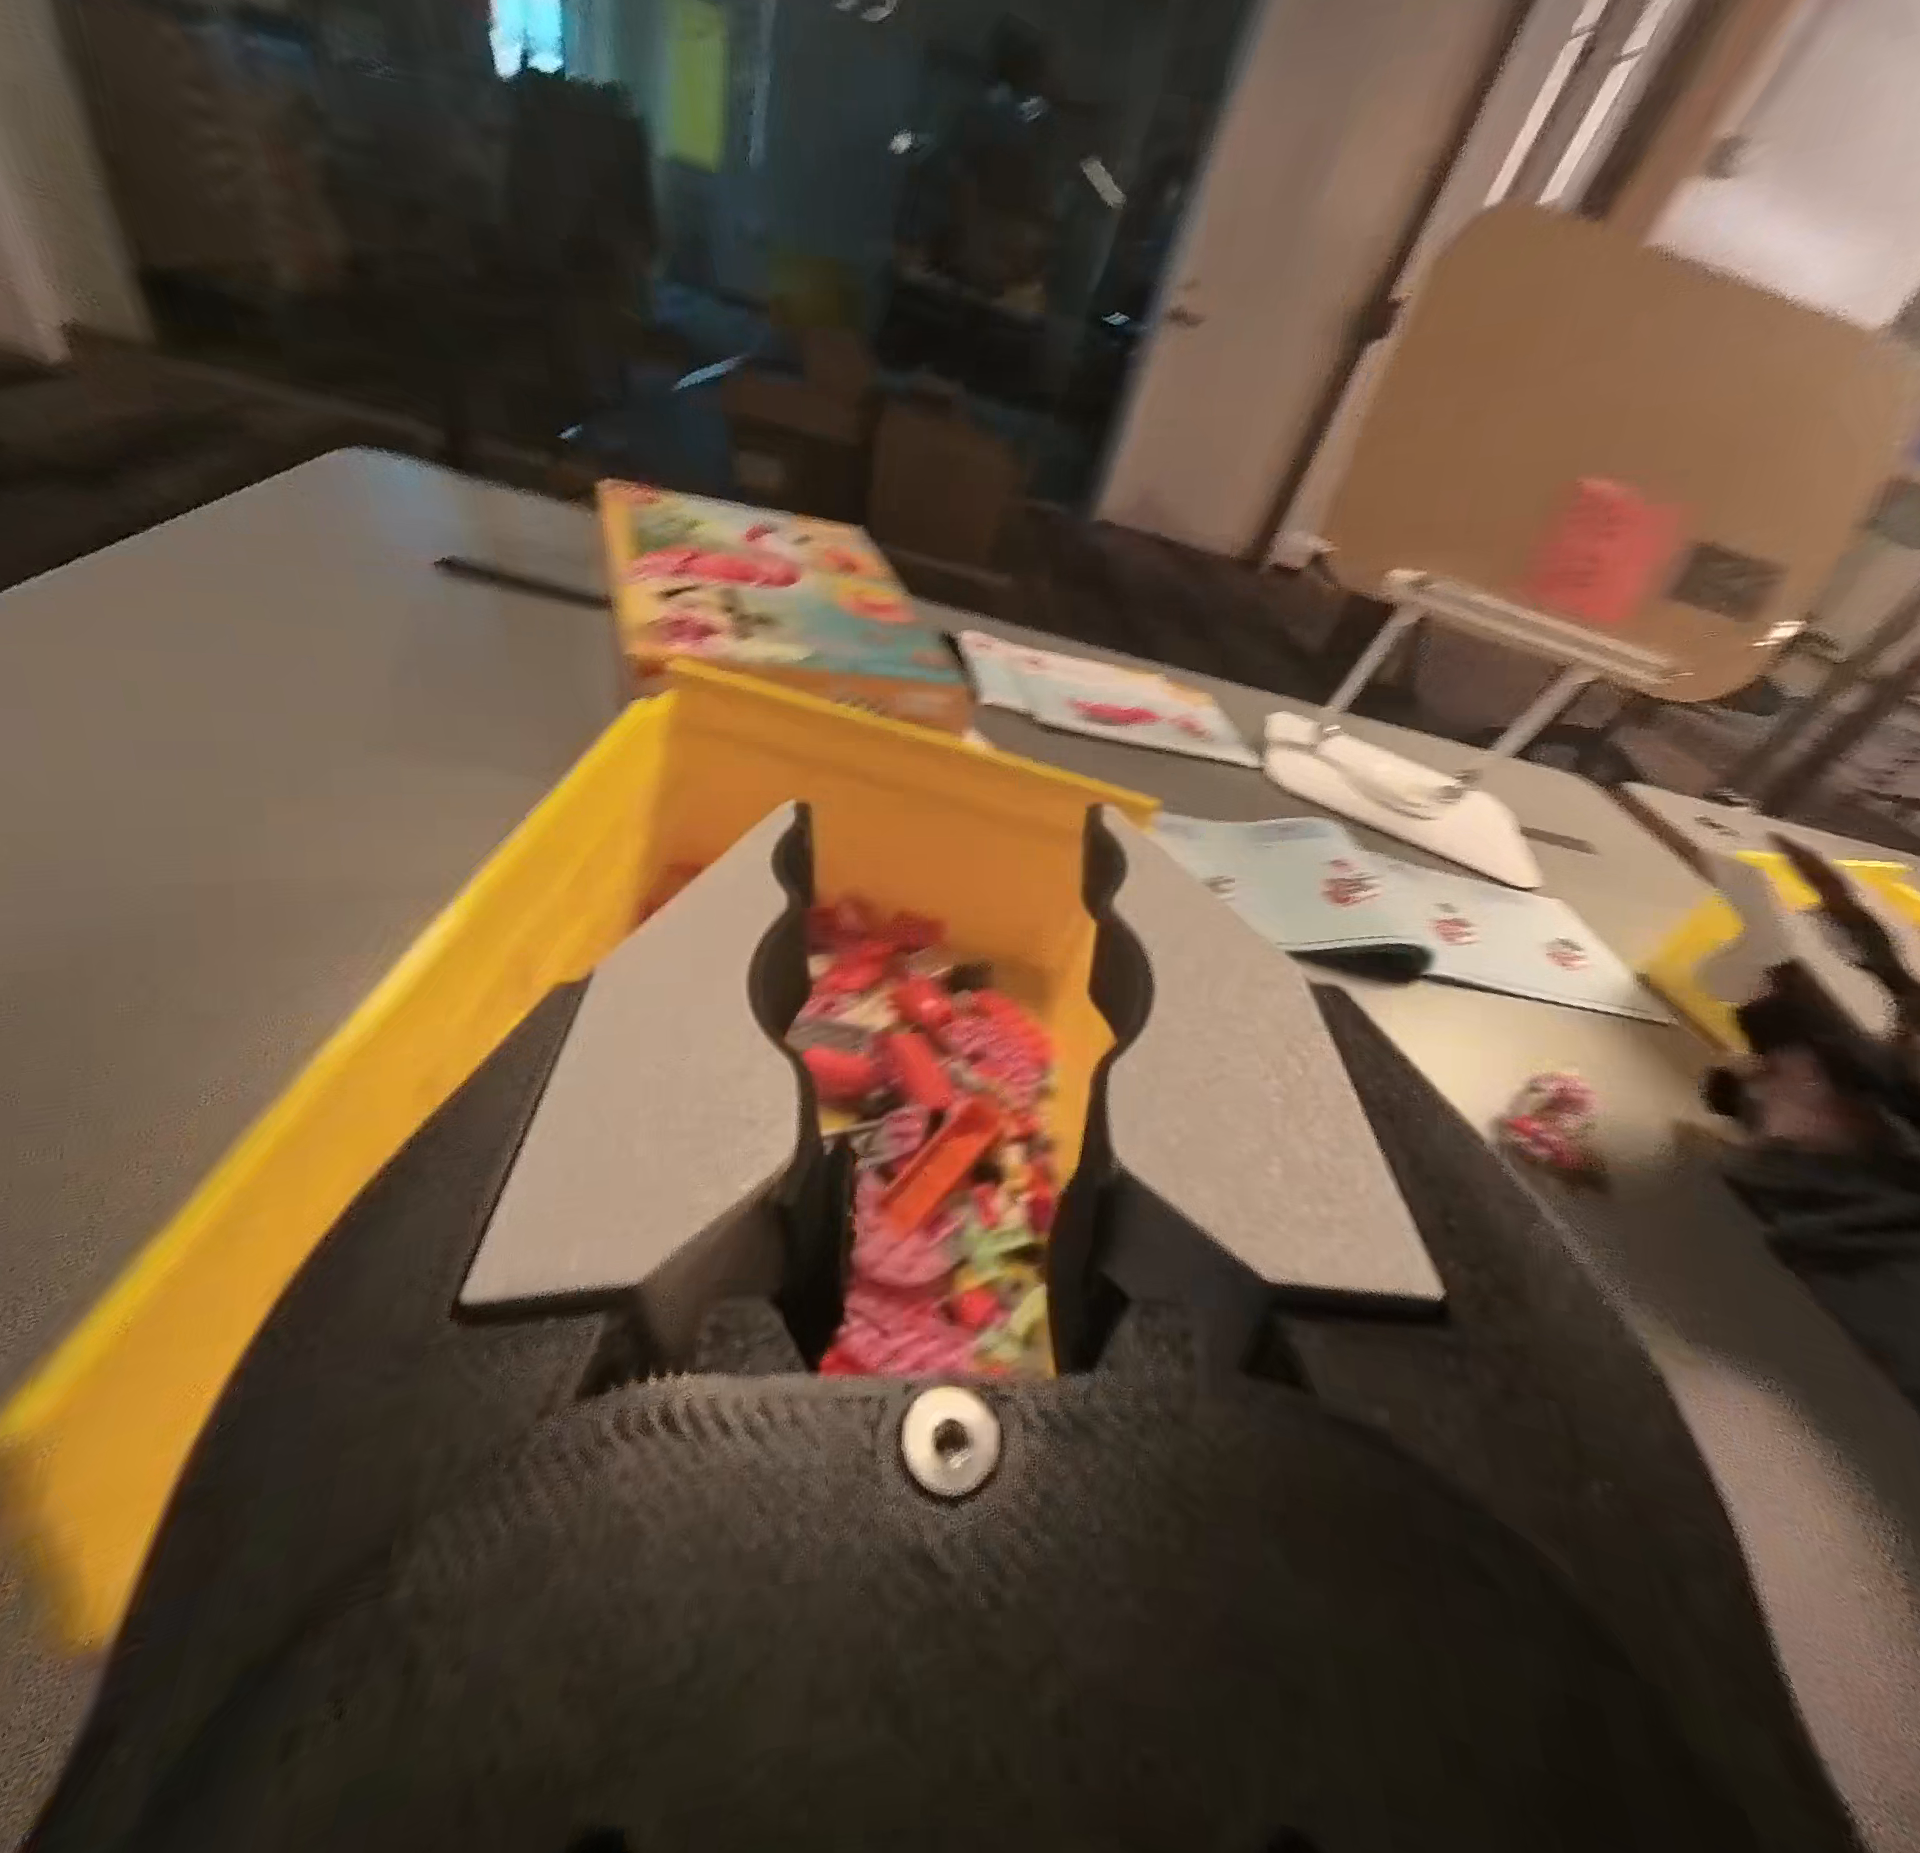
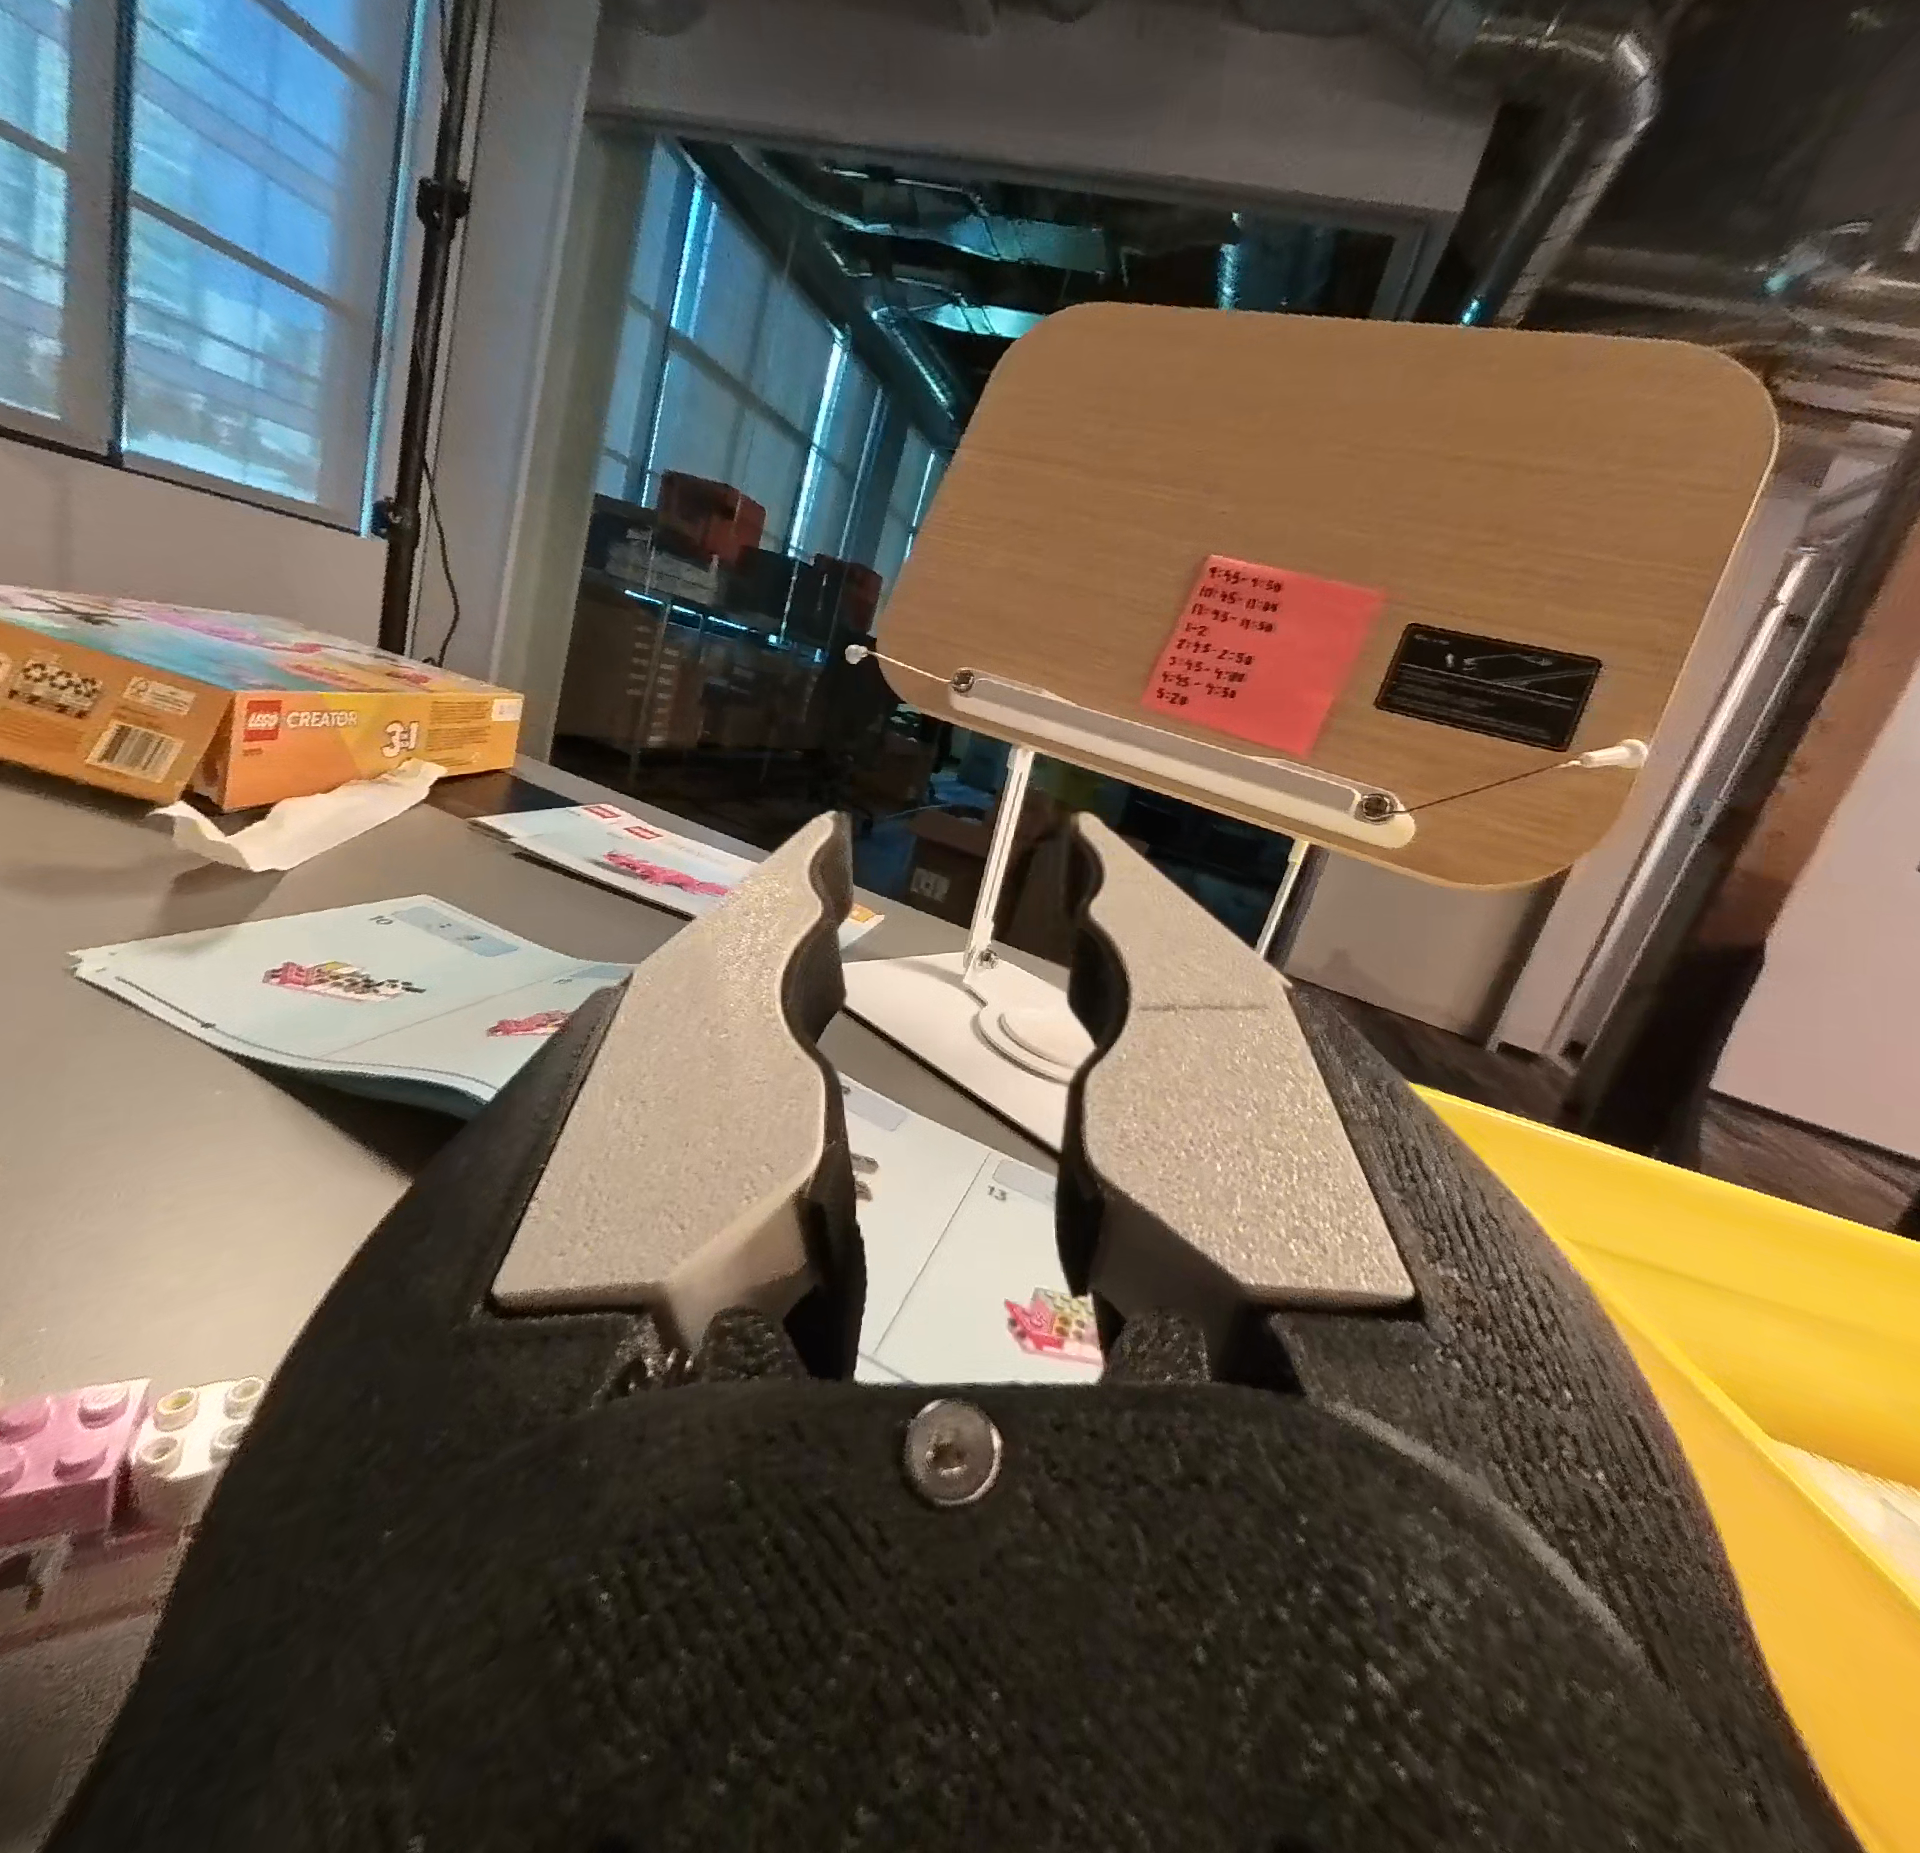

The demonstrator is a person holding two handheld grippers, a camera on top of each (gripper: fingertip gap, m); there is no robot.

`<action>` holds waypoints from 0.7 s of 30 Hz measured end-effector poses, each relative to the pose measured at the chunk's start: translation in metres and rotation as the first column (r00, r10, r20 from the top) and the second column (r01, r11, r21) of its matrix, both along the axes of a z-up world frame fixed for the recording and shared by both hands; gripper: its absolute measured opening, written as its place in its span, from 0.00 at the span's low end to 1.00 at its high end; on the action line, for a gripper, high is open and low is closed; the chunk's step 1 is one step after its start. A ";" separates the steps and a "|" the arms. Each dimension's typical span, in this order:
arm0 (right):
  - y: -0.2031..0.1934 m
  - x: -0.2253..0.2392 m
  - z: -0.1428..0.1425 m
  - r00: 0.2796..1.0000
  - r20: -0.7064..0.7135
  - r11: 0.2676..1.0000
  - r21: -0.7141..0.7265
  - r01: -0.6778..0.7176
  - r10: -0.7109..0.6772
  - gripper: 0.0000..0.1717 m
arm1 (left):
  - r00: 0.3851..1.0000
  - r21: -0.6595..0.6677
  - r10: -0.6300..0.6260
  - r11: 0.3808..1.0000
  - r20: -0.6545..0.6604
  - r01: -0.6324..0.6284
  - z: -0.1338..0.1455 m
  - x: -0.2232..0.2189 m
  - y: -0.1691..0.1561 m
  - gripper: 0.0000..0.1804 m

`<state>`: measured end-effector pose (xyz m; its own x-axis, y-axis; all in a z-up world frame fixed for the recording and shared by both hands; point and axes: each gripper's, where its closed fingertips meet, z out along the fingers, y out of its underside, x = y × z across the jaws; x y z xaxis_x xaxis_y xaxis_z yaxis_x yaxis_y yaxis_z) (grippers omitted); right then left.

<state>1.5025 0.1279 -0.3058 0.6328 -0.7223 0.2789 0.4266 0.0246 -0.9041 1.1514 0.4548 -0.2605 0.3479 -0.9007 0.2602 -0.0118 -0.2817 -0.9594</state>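
Note:
My left gripper (image 1: 948, 827) is open and empty. It hangs over a yellow bin (image 1: 343, 1034) that holds several red and pink toy bricks (image 1: 925, 1076). My right gripper (image 2: 956, 837) is open and empty, low over an open light-blue instruction booklet (image 2: 956, 1273) on the grey table. A pink and white brick assembly (image 2: 94, 1450) lies just left of it. In the left wrist view the right gripper (image 1: 1787, 982) shows blurred at the far right, next to a small pink brick piece (image 1: 1548, 1123).
A colourful toy box (image 1: 769, 588) lies beyond the bin and also shows in the right wrist view (image 2: 260, 723). A wooden book stand (image 2: 1351, 577) on a white base stands ahead. More booklets (image 2: 343, 993) lie on the table. A yellow bin (image 2: 1714, 1336) is at the right. About 15 cm separates my right fingertips from the small pink brick piece (image 1: 1548, 1123).

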 end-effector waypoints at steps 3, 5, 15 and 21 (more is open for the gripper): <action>0.002 0.002 -0.003 1.000 -0.008 1.000 -0.016 0.006 -0.006 0.23 | 0.994 -0.012 0.045 0.999 -0.095 -0.046 -0.015 -0.022 0.029 0.28; 0.004 0.002 -0.004 1.000 -0.005 1.000 -0.030 0.009 -0.009 0.23 | 0.981 0.001 0.039 0.999 -0.188 -0.039 -0.026 -0.030 0.041 0.28; -0.011 0.007 -0.005 0.992 -0.007 0.992 -0.041 0.122 -0.122 0.25 | 0.923 -0.021 -0.109 0.994 -0.368 0.109 -0.044 -0.025 0.066 0.41; -0.011 0.010 -0.009 0.990 -0.017 0.988 -0.060 0.141 -0.143 0.25 | 0.690 -0.146 -0.431 0.890 -0.582 0.432 -0.070 -0.013 0.038 0.15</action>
